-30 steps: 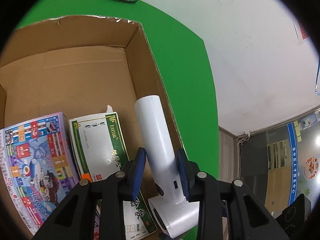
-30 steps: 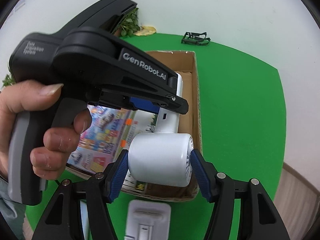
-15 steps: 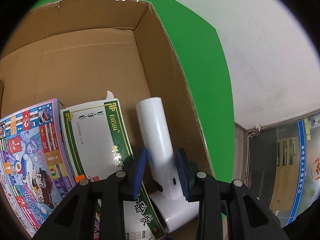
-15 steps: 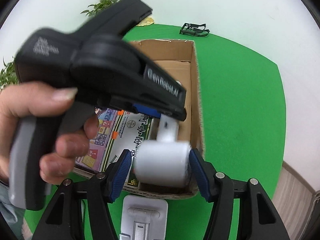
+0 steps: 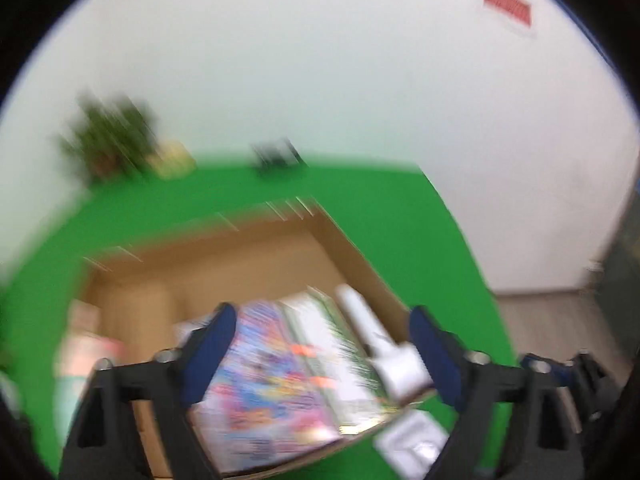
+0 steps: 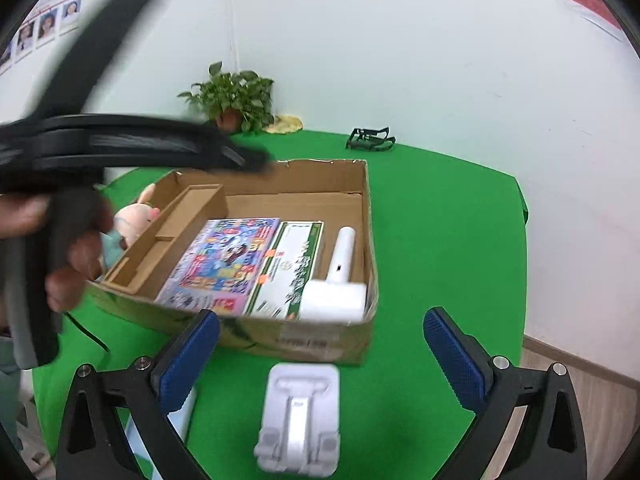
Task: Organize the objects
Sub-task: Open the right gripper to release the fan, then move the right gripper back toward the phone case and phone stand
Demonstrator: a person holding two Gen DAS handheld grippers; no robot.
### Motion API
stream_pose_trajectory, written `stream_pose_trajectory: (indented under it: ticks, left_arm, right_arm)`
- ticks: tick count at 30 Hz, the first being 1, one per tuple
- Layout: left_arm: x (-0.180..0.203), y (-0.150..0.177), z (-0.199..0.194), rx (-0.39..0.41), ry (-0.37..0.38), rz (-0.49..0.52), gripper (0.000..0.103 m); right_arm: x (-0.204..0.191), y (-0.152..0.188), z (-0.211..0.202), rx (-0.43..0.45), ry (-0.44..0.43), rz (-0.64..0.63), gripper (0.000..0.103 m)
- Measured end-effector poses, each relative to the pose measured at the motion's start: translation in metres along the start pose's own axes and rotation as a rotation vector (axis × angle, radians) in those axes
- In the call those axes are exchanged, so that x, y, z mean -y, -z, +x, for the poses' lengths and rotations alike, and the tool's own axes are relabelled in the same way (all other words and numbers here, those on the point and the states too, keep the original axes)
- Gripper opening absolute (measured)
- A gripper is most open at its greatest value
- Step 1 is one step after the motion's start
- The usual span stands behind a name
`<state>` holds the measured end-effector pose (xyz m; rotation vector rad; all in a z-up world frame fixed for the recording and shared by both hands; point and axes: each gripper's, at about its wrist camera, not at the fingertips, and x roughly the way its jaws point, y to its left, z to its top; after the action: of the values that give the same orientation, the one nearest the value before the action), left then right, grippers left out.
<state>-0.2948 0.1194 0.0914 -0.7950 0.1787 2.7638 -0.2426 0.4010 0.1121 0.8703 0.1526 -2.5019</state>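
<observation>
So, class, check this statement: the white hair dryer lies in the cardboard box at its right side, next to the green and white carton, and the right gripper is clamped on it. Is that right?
Not quite. The hair dryer does lie at the right side of the cardboard box, next to the green and white carton, but the right gripper is not clamped on it: its jaws are opening, with nothing between them. The right wrist view shows this.

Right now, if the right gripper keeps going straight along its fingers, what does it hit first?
Probably the white folding stand on the green table, just short of the cardboard box. The right gripper is opening, nothing between its jaws. Depth unclear.
</observation>
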Motion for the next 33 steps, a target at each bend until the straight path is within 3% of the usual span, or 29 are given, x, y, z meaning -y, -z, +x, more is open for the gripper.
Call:
stream_pose_trajectory:
  ticks: [2, 4, 9, 18, 19, 20, 21, 22, 23, 24, 25, 26, 27, 28, 29, 31, 33]
  left_arm:
    - [-0.002, 0.013, -0.040, 0.110, -0.096, 0.067, 0.091]
    - [0.008, 0.026, -0.069, 0.142, -0.158, 0.095, 0.091]
    - [-0.013, 0.061, -0.101, 0.139, -0.178, 0.030, 0.091]
    - [-0.018, 0.114, -0.111, 0.053, -0.207, -0.150, 0.091]
    - [-0.022, 0.120, -0.112, 0.044, -0.204, -0.156, 0.091]
    - [-0.023, 0.124, -0.112, 0.032, -0.210, -0.159, 0.089]
    - [-0.022, 0.126, -0.112, 0.018, -0.218, -0.160, 0.084]
    - [-0.022, 0.128, -0.112, 0.007, -0.210, -0.156, 0.056]
    - [-0.022, 0.130, -0.109, -0.015, -0.182, -0.146, 0.013]
    - [-0.022, 0.131, -0.105, -0.047, -0.162, -0.140, 0.002]
    - [-0.022, 0.132, -0.104, -0.065, -0.158, -0.144, 0.002]
    - [-0.022, 0.134, -0.103, -0.066, -0.156, -0.150, 0.002]
    - [-0.023, 0.136, -0.103, -0.059, -0.156, -0.153, 0.002]
    - [-0.023, 0.137, -0.103, -0.060, -0.165, -0.152, 0.020]
    - [-0.023, 0.137, -0.102, -0.068, -0.173, -0.150, 0.059]
    - [-0.027, 0.139, -0.102, -0.068, -0.196, -0.173, 0.097]
    - [-0.032, 0.142, -0.102, -0.044, -0.194, -0.198, 0.097]
  right_arm:
    - [-0.008, 0.014, -0.020, 0.039, -0.014, 0.013, 0.103]
    - [-0.014, 0.015, -0.021, 0.072, -0.017, 0.015, 0.103]
    - [-0.025, 0.017, -0.027, 0.095, -0.016, -0.007, 0.103]
    - [-0.045, 0.043, -0.046, 0.080, -0.023, -0.041, 0.101]
    - [-0.046, 0.045, -0.047, 0.079, -0.020, -0.045, 0.091]
    - [-0.047, 0.047, -0.049, 0.079, -0.016, -0.052, 0.065]
    - [-0.049, 0.049, -0.049, 0.070, -0.015, -0.061, 0.052]
    - [-0.051, 0.049, -0.048, 0.059, -0.017, -0.066, 0.042]
    - [-0.051, 0.050, -0.048, 0.056, -0.027, -0.070, 0.042]
    - [-0.053, 0.051, -0.050, 0.066, -0.035, -0.079, 0.045]
    - [-0.053, 0.051, -0.051, 0.080, -0.025, -0.089, 0.055]
    - [-0.055, 0.052, -0.053, 0.096, -0.014, -0.100, 0.084]
    - [-0.056, 0.053, -0.056, 0.118, -0.014, -0.106, 0.102]
    - [-0.056, 0.054, -0.060, 0.144, -0.020, -0.108, 0.103]
    - [-0.056, 0.055, -0.062, 0.159, -0.024, -0.113, 0.103]
    - [-0.056, 0.057, -0.060, 0.146, -0.036, -0.132, 0.103]
    - [-0.053, 0.060, -0.053, 0.119, -0.058, -0.131, 0.103]
